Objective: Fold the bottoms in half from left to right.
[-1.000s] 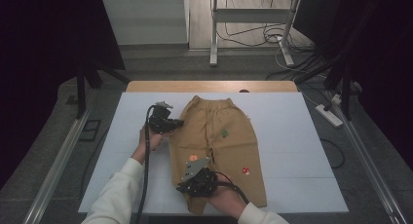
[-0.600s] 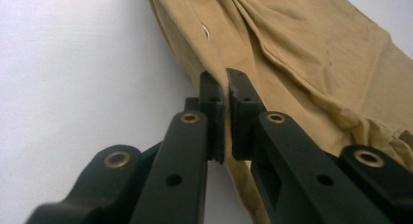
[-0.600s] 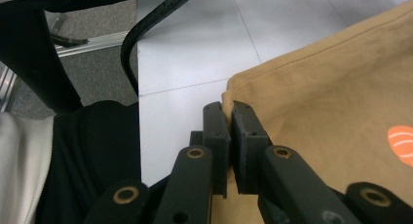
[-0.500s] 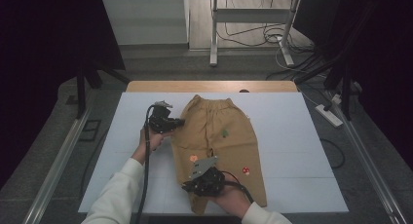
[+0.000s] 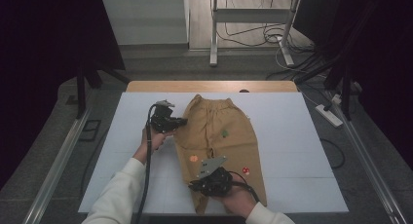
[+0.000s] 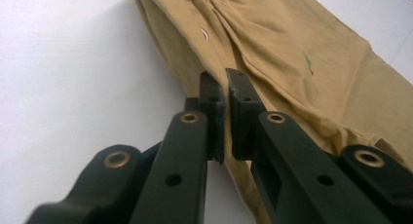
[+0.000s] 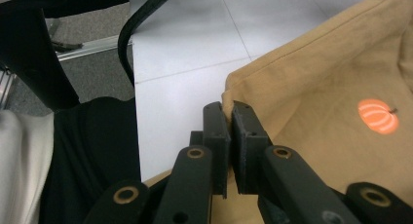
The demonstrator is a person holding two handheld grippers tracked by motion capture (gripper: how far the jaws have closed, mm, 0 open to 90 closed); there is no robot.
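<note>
Tan cotton trousers (image 5: 219,141) are lying flat on the white worktop (image 5: 302,136); the left gripper (image 5: 181,121) is touching their left edge, the right gripper (image 5: 196,186) their near leg.

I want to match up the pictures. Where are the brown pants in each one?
High view: the brown pants lie flat mid-table on the white table.
Left gripper view: the pants run from top centre to the right edge.
Right gripper view: the pants take up the right side.
Shared landmark: the orange pumpkin patch, at the pants' left leg in the high view.
</note>
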